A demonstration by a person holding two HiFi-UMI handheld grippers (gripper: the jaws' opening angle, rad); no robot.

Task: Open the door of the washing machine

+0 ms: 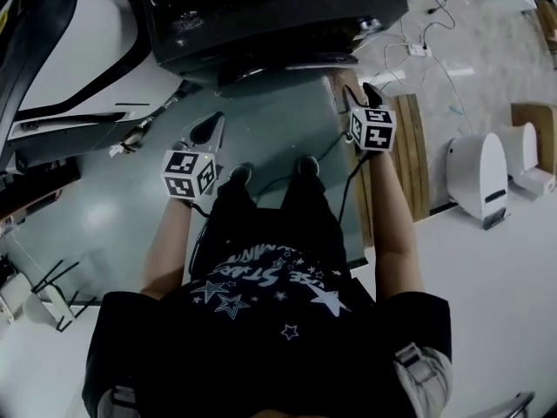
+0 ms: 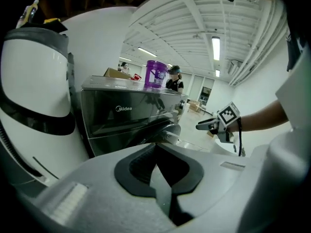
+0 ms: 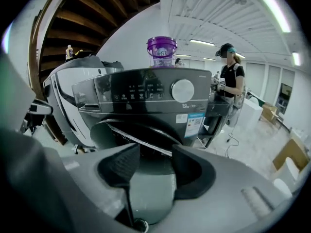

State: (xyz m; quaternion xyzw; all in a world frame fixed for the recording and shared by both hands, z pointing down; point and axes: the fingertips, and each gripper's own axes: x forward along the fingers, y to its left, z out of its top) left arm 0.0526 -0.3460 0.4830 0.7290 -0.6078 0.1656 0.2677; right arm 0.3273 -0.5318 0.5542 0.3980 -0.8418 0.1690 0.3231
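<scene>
Left gripper [image 2: 156, 149]: jaws drawn together at the tips, nothing between them; right gripper [image 3: 155, 152]: jaws moderately apart, empty, both held just short of the washer [image 3: 146, 96], which stands directly ahead on the floor. The washer is dark grey, and its round door [image 3: 141, 130] appears slightly ajar, the lower part cut off behind the right gripper. A purple bucket [image 3: 162, 50] stands on top, contents not visible; a person [image 3: 228, 81] stands beyond.

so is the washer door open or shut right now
Ajar: the washing machine door stands angled out, not flush, in both gripper views.
</scene>
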